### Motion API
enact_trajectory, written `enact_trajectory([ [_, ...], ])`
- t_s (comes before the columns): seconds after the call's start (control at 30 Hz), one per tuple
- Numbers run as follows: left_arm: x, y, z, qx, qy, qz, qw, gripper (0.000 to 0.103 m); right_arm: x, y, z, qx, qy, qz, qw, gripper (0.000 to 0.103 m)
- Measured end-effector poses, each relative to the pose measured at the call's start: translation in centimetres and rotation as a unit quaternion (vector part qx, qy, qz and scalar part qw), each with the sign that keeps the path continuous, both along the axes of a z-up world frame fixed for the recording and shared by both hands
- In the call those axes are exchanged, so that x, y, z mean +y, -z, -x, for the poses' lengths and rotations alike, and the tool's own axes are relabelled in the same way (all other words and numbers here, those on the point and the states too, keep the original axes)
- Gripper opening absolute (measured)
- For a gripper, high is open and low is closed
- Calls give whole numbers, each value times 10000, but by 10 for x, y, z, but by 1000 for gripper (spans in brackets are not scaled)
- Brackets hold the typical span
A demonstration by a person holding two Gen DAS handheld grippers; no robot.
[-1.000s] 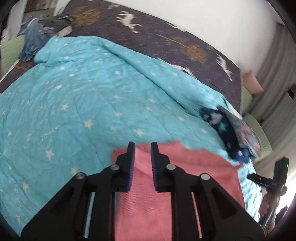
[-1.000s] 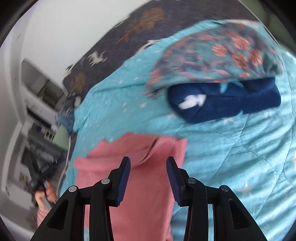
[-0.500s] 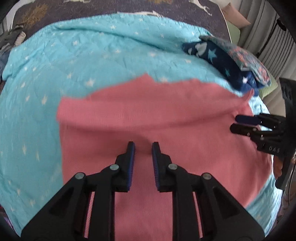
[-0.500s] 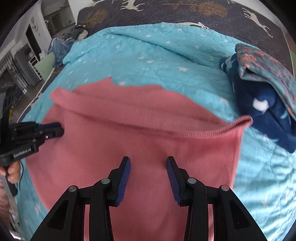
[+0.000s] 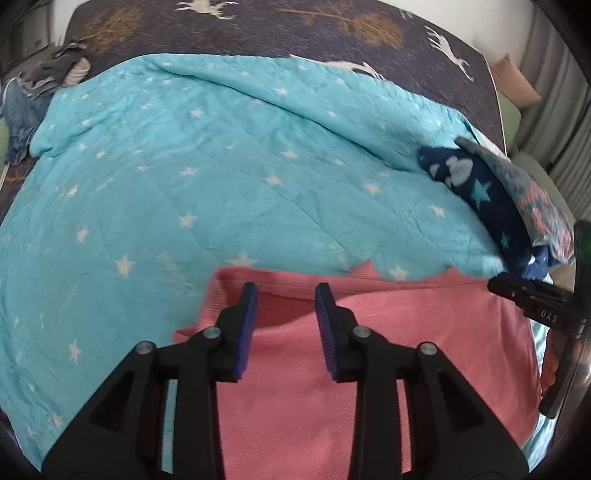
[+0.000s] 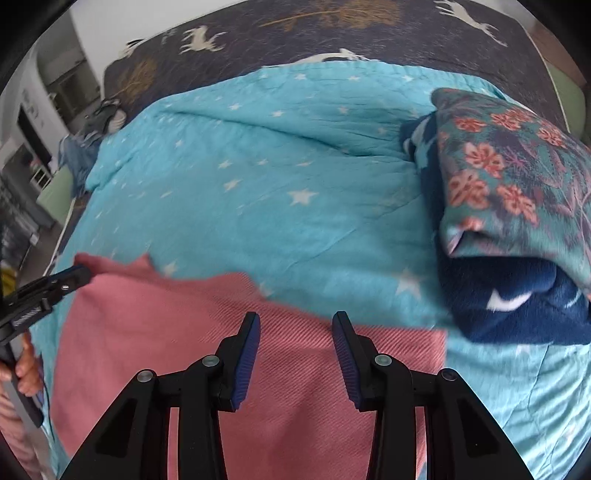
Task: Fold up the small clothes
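A pink knit garment (image 5: pixel 424 354) lies spread on a turquoise star-print quilt (image 5: pixel 207 177); it also shows in the right wrist view (image 6: pixel 155 332). My left gripper (image 5: pixel 286 291) is open and empty, just above the garment's far left edge. My right gripper (image 6: pixel 295 319) is open and empty over the garment's right part. The right gripper shows at the right edge of the left wrist view (image 5: pixel 532 295). The left gripper shows at the left edge of the right wrist view (image 6: pixel 55 284), its tips at the garment's far corner.
A folded stack, a navy star-print piece (image 6: pixel 517 299) under a floral piece (image 6: pixel 517 177), lies on the quilt (image 6: pixel 295 177) right of the garment. A dark deer-print bedspread (image 5: pixel 295 33) lies beyond. Loose clothes (image 5: pixel 33 85) are piled far left.
Both grippers drew back toward the near side and tilted up, so less of the pink garment shows. The left jaws opened wider. The garment's far edge now lies flatter on the quilt.
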State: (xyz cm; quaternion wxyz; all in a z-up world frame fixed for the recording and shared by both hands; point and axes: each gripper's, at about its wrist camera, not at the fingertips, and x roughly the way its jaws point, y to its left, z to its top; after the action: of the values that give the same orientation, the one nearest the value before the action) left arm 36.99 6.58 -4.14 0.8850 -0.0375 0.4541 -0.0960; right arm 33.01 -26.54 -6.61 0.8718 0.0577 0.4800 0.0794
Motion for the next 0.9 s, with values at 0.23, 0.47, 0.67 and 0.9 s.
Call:
enact_trajectory([
  [0.23, 53, 2, 54, -81, -86, 201, 9997, 49, -32, -12, 58, -178, -123, -287, 9994, 45],
  [0.47, 77, 24, 119, 108, -70, 180, 9998, 49, -78, -8, 143, -3, 139, -731, 9972, 49],
  [0.67, 76, 38, 168, 228, 11, 381, 9990, 49, -84, -5, 206, 119, 140, -1434, 9895, 50],
  [0.9, 96, 45, 216, 384, -311, 1612, 9857, 51, -73, 19, 253, 298, 145, -2280, 9731, 55],
])
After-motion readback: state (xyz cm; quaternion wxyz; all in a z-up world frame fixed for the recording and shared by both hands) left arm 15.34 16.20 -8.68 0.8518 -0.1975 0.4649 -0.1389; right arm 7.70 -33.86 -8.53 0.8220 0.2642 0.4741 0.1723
